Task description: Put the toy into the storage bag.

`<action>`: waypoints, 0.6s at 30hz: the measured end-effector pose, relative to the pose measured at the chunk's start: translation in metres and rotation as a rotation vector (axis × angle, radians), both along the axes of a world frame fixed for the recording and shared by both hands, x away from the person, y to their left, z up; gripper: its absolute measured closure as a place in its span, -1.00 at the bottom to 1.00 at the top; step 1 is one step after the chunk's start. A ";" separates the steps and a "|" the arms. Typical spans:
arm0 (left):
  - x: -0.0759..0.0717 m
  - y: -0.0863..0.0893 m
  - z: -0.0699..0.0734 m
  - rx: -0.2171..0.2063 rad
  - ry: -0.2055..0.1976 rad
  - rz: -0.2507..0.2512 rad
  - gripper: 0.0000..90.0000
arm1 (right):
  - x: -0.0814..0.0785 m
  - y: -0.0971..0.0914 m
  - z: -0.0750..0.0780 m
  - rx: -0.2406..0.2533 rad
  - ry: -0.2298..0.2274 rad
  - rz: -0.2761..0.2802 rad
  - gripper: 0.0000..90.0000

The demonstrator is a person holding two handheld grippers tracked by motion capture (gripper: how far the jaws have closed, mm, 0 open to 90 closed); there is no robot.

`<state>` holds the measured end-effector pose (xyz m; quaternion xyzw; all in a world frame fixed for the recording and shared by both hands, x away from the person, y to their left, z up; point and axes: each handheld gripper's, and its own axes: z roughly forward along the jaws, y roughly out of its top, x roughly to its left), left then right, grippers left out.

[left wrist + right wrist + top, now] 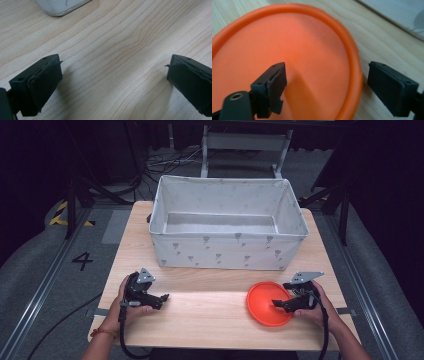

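An orange round plate [266, 302] lies flat on the wooden table [210, 310] at the front right. My right gripper [278, 304] is open and straddles its right rim: in the right gripper view one jaw hangs over the orange plate [287, 57] and the other stands outside the rim over bare wood, the right gripper [327, 82] holding nothing. My left gripper [165, 297] is at the front left, open, and the left gripper [112, 75] has only bare wood between its jaws.
A large white fabric bin [227, 222] with small grey prints stands open across the back of the table; its corner [62, 6] shows in the left gripper view. Bare wood lies between the two grippers. The table edges are close on both sides.
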<state>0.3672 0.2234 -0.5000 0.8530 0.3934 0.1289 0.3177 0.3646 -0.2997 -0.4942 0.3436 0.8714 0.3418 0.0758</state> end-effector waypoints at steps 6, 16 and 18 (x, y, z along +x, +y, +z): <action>0.000 0.000 0.000 0.003 -0.003 -0.001 -0.99 | -0.009 0.012 -0.002 -0.015 -0.027 0.025 -0.72; 0.000 0.000 0.000 0.004 -0.003 0.003 -0.99 | 0.002 -0.003 0.008 0.018 0.058 -0.043 0.29; 0.000 0.000 0.000 0.004 -0.003 0.003 -0.99 | 0.004 -0.005 0.008 0.031 0.077 -0.040 0.35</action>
